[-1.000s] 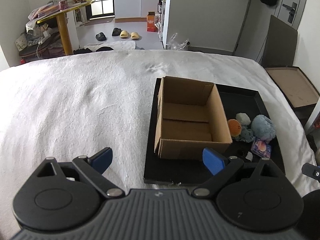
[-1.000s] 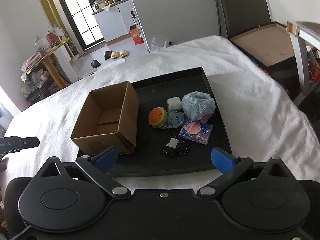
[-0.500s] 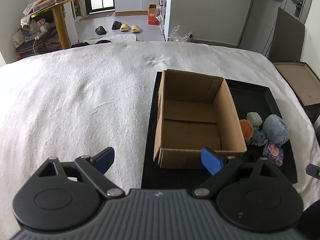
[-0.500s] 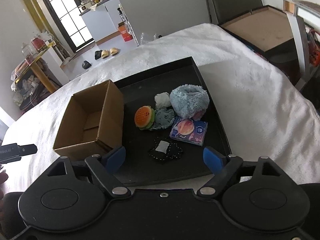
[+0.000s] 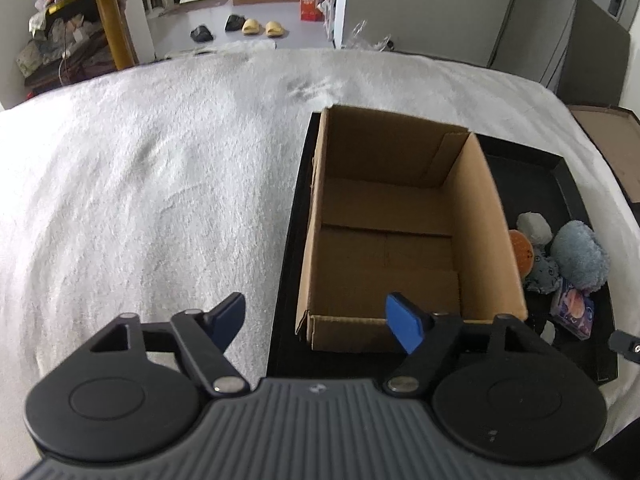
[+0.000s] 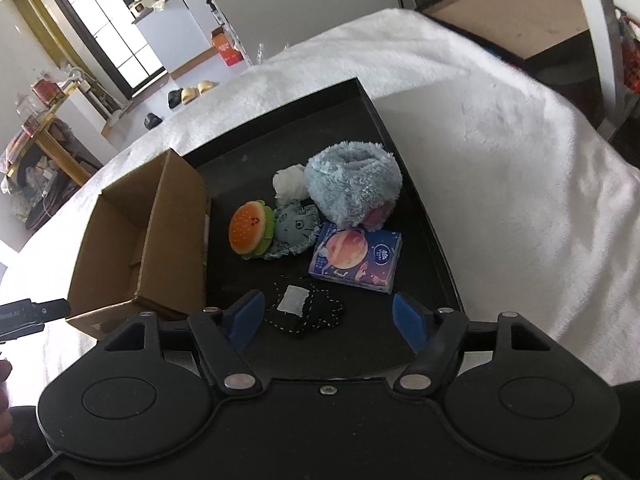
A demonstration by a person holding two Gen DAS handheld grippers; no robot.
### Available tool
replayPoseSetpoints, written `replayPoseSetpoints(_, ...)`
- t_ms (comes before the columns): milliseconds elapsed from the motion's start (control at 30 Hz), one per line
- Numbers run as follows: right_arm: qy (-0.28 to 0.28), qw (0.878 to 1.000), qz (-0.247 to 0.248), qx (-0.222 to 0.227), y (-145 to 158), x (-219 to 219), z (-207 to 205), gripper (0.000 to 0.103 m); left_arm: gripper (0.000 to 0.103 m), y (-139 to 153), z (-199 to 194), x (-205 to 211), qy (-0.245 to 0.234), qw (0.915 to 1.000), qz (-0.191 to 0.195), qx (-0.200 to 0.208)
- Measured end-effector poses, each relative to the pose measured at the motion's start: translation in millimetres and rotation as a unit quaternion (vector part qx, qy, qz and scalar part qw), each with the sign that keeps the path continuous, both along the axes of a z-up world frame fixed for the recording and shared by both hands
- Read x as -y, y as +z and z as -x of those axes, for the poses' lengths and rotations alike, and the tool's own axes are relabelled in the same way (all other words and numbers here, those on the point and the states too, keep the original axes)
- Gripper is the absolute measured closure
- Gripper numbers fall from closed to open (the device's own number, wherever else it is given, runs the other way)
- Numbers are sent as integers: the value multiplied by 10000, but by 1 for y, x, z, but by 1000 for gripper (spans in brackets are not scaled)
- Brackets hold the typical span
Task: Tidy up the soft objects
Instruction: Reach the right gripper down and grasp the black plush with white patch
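A: Where are the soft things?

B: Ahead of the right gripper (image 6: 329,317), on the black tray (image 6: 420,208). The black star-shaped pad (image 6: 306,312) lies just beyond its fingertips, between them in the view, untouched. Farther on sit the tissue pack (image 6: 356,260), burger plush (image 6: 250,230), pale blue plush (image 6: 296,230), white puff (image 6: 290,182) and fluffy blue plush (image 6: 352,186).

A: And its jaws?

B: Partly open, just been closing, gripping nothing.

A: The left one?

B: The left gripper (image 5: 320,316) has also been narrowing and holds nothing. The near left corner of the cardboard box (image 5: 392,216) shows between its fingers; the white blanket (image 5: 160,184) spreads to its left.
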State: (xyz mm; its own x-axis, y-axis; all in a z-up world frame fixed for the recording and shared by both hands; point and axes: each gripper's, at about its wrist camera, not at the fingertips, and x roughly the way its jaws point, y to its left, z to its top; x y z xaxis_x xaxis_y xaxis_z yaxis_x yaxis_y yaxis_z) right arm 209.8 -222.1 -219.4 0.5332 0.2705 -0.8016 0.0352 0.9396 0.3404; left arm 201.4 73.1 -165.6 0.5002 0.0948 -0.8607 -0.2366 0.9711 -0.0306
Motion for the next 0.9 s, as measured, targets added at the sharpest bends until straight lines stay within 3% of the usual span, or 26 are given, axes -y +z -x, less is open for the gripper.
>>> replayPoseSetpoints(333, 254, 9984, -226, -456, -36, -26, -25, 33, 50, -16, -13, -8, 289, 9993, 24, -232)
replayPoseSetpoints(467, 348, 9979, -183, -519, -44, -38, -33, 33, 66, -20, -17, -10, 309, 9991, 98, -257)
replayPoseSetpoints(600, 464, 9973, 67, -557, -49, -50, -38, 33, 95, -23, -20, -12, 346, 9989, 114, -294)
replayPoseSetpoints(900, 717, 9929, 700, -647, -62, -71, -37, 32, 95, -9, -6, -7, 152, 9993, -112, -313)
